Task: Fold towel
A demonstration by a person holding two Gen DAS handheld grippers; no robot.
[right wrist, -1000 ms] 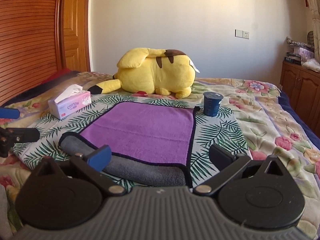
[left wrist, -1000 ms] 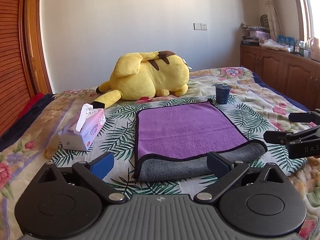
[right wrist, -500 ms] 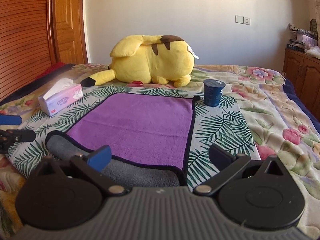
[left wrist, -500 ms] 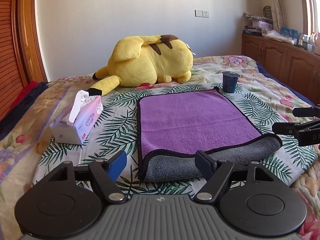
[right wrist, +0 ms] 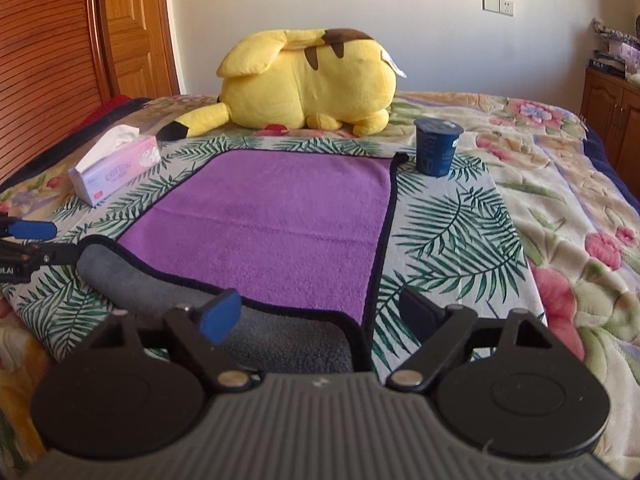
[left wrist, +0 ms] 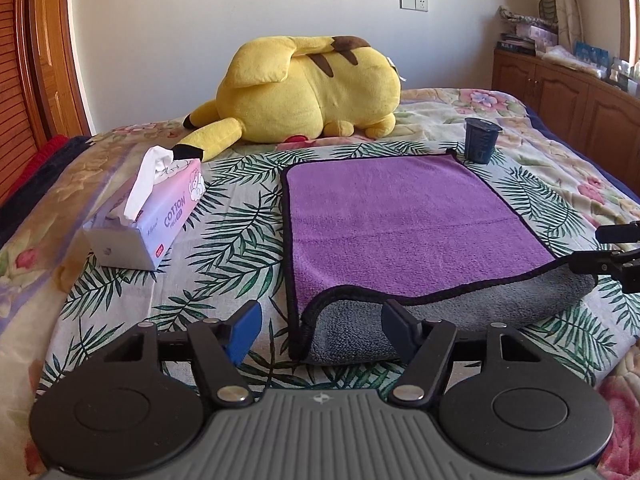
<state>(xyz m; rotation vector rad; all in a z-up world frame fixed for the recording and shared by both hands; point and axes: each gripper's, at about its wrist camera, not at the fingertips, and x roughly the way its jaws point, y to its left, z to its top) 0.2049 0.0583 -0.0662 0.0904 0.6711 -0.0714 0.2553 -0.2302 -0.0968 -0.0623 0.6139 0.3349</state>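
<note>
A purple towel (left wrist: 400, 220) with a black hem lies flat on the bed, its near edge rolled over to show the grey underside (left wrist: 460, 312). It also shows in the right wrist view (right wrist: 272, 216). My left gripper (left wrist: 320, 326) is open, low at the towel's near left corner, with nothing between its fingers. My right gripper (right wrist: 316, 314) is open at the near right corner, also empty. Each gripper shows at the edge of the other's view: the right one (left wrist: 612, 256), the left one (right wrist: 24, 244).
A yellow plush toy (left wrist: 304, 92) lies behind the towel. A pink tissue box (left wrist: 148, 216) sits to the left. A dark blue cup (left wrist: 482, 140) stands at the towel's far right corner. Wooden cabinets (left wrist: 568, 88) line the right wall.
Both grippers have dropped lower and moved closer to the towel's near folded edge. Both stay open. The towel has not moved.
</note>
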